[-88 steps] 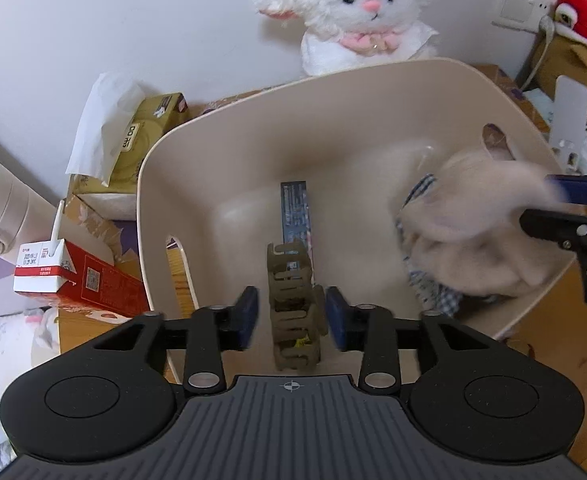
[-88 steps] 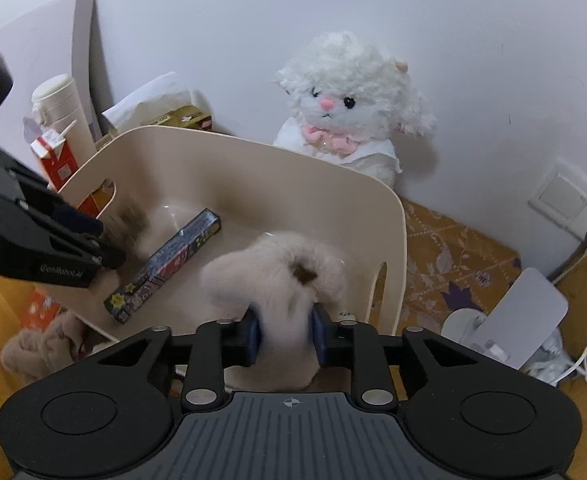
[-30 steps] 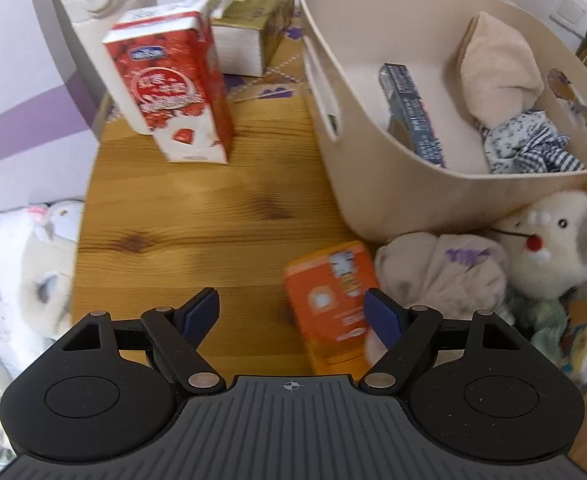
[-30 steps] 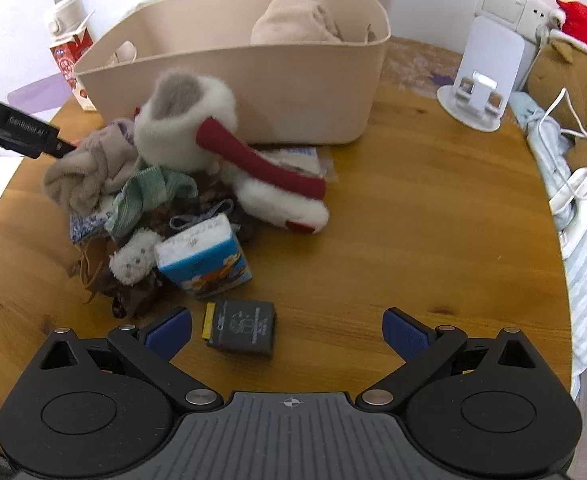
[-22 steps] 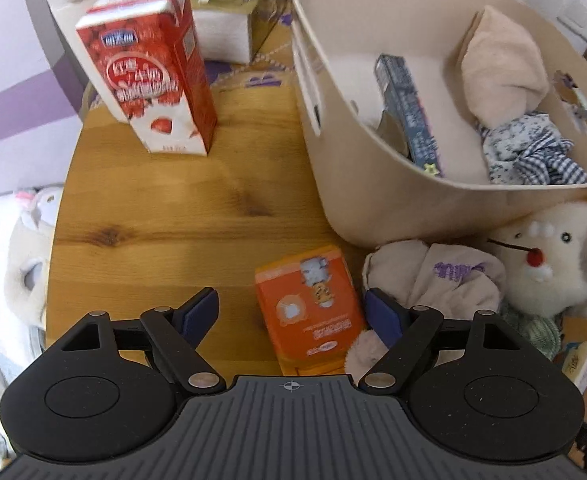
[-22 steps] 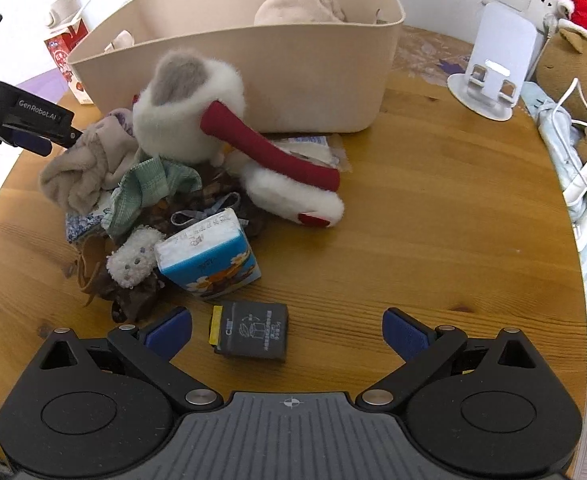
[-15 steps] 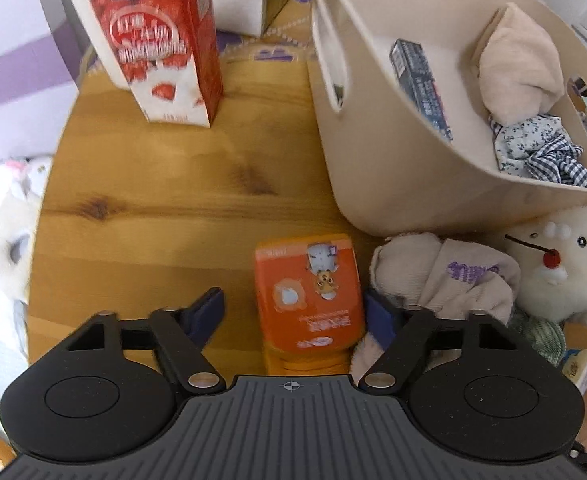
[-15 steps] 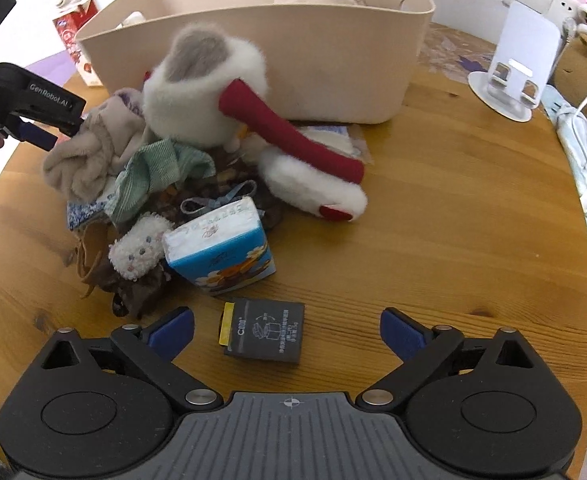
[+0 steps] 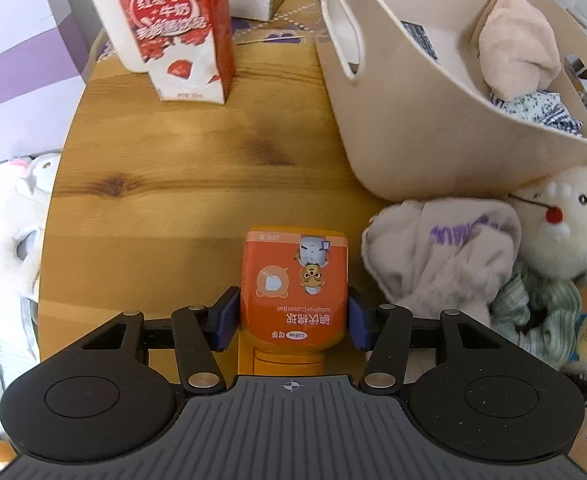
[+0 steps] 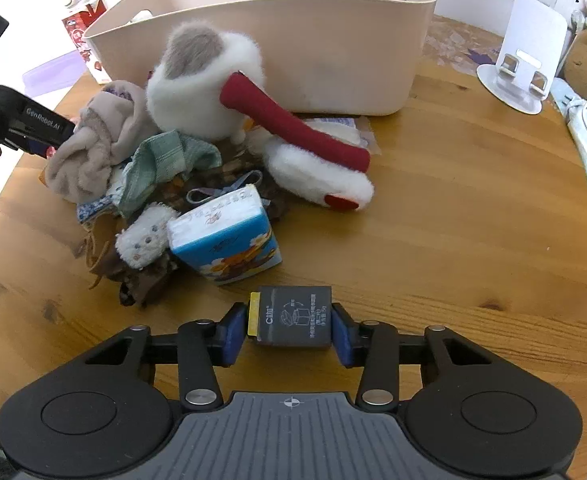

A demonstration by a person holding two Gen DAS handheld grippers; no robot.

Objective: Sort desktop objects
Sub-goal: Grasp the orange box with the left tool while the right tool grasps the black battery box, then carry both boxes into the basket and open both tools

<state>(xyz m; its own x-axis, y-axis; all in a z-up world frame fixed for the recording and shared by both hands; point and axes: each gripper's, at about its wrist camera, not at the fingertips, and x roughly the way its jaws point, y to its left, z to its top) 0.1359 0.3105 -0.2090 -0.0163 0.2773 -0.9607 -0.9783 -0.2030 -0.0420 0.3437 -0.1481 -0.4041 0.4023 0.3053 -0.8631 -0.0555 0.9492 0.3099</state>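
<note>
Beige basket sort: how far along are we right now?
Done: the beige plastic basket already holds a pink plush, a dark long box and checked cloth. In hand: the left hand-held gripper brackets the orange cotton-ball box; the right hand-held gripper brackets the small black box. Left: the white plush with red scarf, socks and blue tissue pack on the wooden table.

Orange cotton-ball container (image 9: 295,292): lying on wooden table (image 9: 181,216), label up, print inverted to left wrist view. Dark grey small box (image 10: 291,322): flat on table, yellow edge at its left. Beige bin (image 9: 413,120): upright, holding pink cloth (image 9: 513,48), checked fabric (image 9: 541,106), dark flat box (image 9: 419,38).
</note>
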